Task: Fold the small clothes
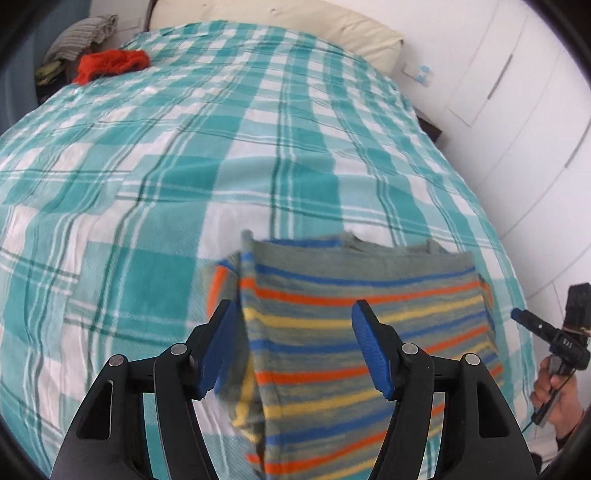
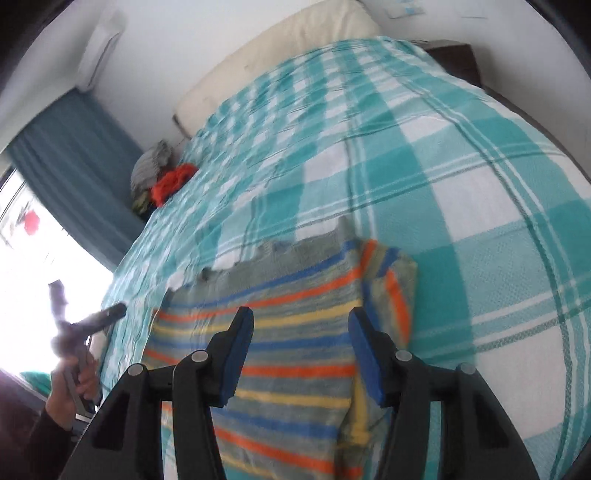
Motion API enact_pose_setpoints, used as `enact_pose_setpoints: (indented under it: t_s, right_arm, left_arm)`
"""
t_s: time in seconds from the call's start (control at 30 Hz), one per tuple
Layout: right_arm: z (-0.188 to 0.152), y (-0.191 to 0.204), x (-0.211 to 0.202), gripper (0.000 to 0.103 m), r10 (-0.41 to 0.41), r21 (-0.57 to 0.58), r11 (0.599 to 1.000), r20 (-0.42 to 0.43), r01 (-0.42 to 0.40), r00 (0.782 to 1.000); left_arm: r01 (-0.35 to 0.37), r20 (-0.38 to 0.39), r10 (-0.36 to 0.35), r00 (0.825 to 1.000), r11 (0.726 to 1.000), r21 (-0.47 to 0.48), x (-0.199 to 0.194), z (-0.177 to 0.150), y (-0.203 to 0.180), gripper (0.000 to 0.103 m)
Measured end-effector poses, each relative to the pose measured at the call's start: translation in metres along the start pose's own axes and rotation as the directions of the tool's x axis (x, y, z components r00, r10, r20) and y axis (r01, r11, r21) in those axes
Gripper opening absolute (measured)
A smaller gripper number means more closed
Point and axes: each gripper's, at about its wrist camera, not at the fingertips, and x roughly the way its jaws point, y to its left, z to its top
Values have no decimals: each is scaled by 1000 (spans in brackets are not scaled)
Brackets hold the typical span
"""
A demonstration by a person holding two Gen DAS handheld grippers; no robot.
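A grey knitted garment with blue, orange and yellow stripes [image 1: 362,332] lies folded on the teal-and-white checked bed [image 1: 184,147], one side panel turned in. Left hand-held gripper [image 1: 291,347] and right hand-held gripper [image 2: 301,350] both hover above it, jaws apart and empty, apparently freed for the next fold.

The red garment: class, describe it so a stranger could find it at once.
Start at the bed with the teal checked blanket. Follow it to the far corner beside the curtain, where the red garment lies crumpled. Unlike the grey striped pile behind it, it is plain bright red.
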Motion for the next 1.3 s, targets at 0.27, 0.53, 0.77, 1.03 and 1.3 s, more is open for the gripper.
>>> enact_pose_setpoints:
  t_s: [0.27,0.53,0.77,1.03,1.3]
  right_arm:
    - [-112,4,11,40,-233,-193,964,-291,182,928]
    - [-154,-1,-91,79,-386,-48,921,2,386,922]
    - [-181,-13,-104,79,-550,-43,833,58,552,833]
    - [-209,-29,-85,90,-576,-37,815,49,578,816]
    - [-221,-30,-74,100,-577,-77,809,93,583,812]
  left_arm:
    - [-173,-226,200,954,976,133,8,-116,-1,62]
    - [-192,-61,188,980,979,-66,-96,-170,18,92]
    - [-243,-25,241,970,967,-76,-111,-205,8,97]
    - [-283,-14,283,959,957,-67,-59,-217,0,97]
    - [-350,73,347,935,936,44,-35,-245,-11,102]
